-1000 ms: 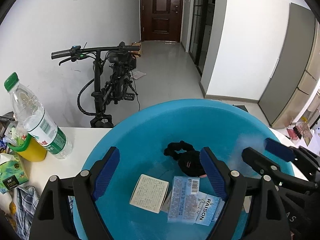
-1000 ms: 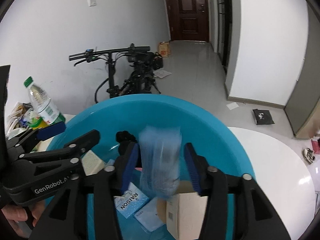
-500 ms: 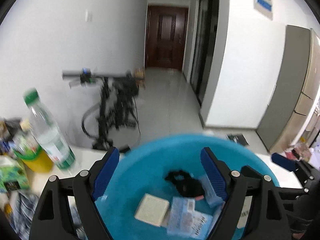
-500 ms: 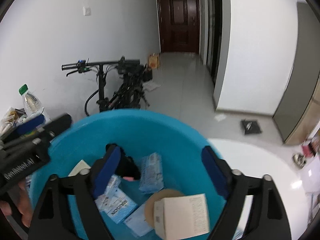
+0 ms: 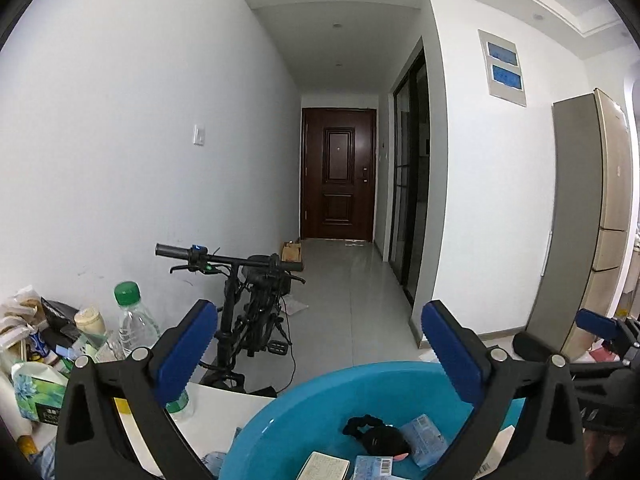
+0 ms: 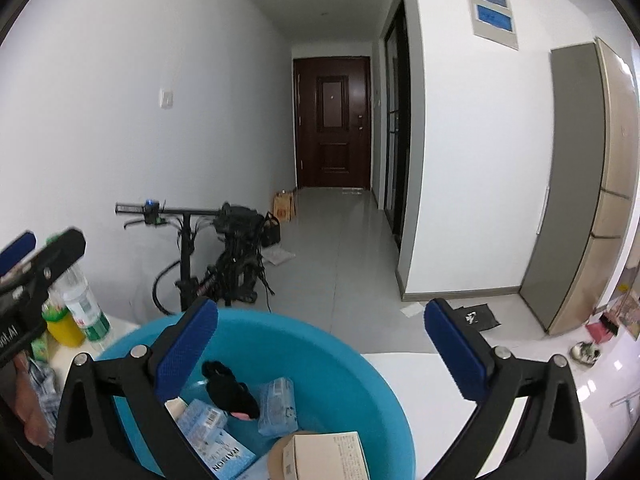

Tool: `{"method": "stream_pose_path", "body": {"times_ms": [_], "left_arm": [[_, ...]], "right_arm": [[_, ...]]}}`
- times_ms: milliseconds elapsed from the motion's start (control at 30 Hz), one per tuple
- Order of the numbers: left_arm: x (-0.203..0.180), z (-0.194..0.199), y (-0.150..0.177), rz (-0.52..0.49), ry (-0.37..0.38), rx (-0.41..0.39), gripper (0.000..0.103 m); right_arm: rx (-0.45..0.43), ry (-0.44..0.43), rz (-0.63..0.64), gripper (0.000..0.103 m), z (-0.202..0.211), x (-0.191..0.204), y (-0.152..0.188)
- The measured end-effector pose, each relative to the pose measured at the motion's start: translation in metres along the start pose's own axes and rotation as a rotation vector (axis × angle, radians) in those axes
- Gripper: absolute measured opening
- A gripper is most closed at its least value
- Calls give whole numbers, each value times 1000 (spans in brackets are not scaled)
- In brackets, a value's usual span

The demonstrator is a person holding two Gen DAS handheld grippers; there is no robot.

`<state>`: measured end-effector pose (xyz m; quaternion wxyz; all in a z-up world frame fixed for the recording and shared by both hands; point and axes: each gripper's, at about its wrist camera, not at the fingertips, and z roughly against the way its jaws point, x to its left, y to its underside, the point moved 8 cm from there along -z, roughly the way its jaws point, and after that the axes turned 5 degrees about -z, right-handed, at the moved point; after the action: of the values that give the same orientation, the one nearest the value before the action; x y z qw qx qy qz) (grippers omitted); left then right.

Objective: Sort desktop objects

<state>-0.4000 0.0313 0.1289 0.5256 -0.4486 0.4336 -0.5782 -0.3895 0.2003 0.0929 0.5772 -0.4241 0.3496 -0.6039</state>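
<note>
While your left gripper (image 5: 318,348) and right gripper (image 6: 320,346) open wide, empty, the basin (image 6: 340,364) holding packets sits at six o'clock.

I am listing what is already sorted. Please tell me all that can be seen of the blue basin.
The blue basin is round, with smooth, glossy plastic-looking walls. It stands upright on the white table, beside a water bottle. Inside lie a black hair tie, pale blue tissue packs, and a cardboard box. Its near side is out of frame. Nothing grips it.
</note>
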Motion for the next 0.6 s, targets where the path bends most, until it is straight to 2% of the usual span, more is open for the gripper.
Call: {"method": "stream_pose_path", "body": {"times_ms": [167, 333, 467, 600], "left_arm": [[-1, 6, -6, -8, -2, -13, 103], [-4, 26, -15, -26, -13, -30, 103], [-2, 50, -27, 12, 23, -63, 103], [-8, 65, -39, 8, 94, -31, 103]], "right_arm": [[5, -27, -61, 103, 4, -7, -6], [-6, -24, -52, 103, 19, -9, -10], [-36, -51, -41, 103, 36, -4, -16], [-4, -85, -27, 103, 45, 2, -20]]}}
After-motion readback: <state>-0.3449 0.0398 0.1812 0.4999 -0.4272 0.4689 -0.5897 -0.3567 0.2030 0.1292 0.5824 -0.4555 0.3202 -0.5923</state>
